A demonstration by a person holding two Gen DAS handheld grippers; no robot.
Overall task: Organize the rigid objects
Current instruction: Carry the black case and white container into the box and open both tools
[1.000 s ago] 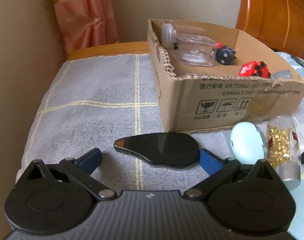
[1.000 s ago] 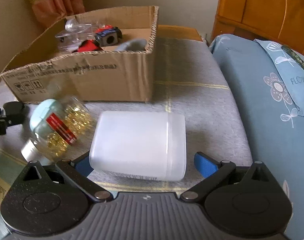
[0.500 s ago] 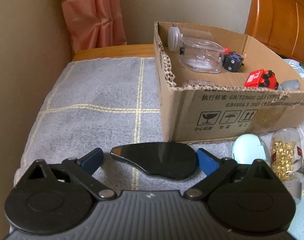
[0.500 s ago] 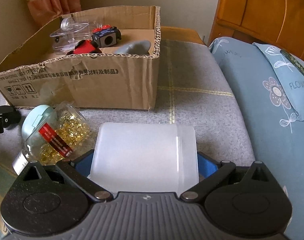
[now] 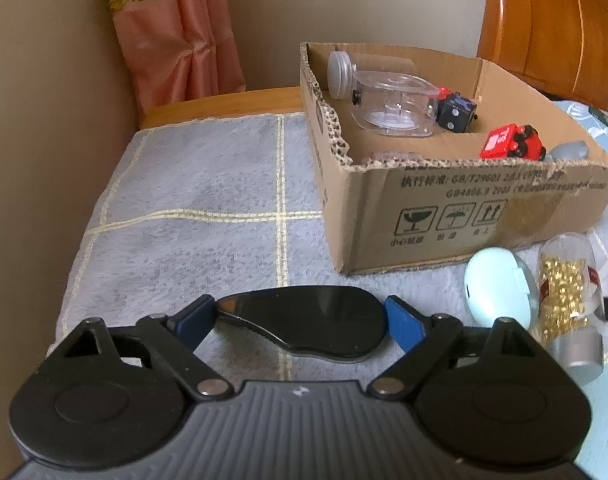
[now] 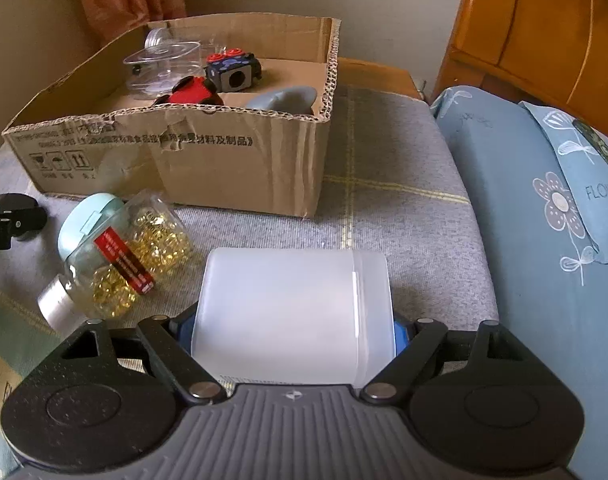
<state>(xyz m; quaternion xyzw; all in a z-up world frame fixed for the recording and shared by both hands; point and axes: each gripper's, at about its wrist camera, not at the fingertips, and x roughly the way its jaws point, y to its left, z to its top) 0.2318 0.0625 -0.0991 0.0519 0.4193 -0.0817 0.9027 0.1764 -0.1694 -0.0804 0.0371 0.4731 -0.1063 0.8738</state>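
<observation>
Showing two grasps that could fail on the way to the cardboard box (image 6: 239, 160): the right hand-held gripper (image 6: 293, 334) has its pads pressed against both sides of a frosted plastic jar (image 6: 293, 312) lying on the cloth-covered desk (image 6: 384, 208), and the smooth, wide wall might slip or squirt out if squeezed unevenly; the left hand-held gripper (image 5: 299, 320) is clamped on the ends of a flat black glossy case (image 5: 308, 322), a thin piece that could pivot and drop when lifted. Lying just beside both, a bottle of gold capsules (image 6: 123, 260) and a pale blue case (image 5: 500, 288) could be knocked and roll
</observation>
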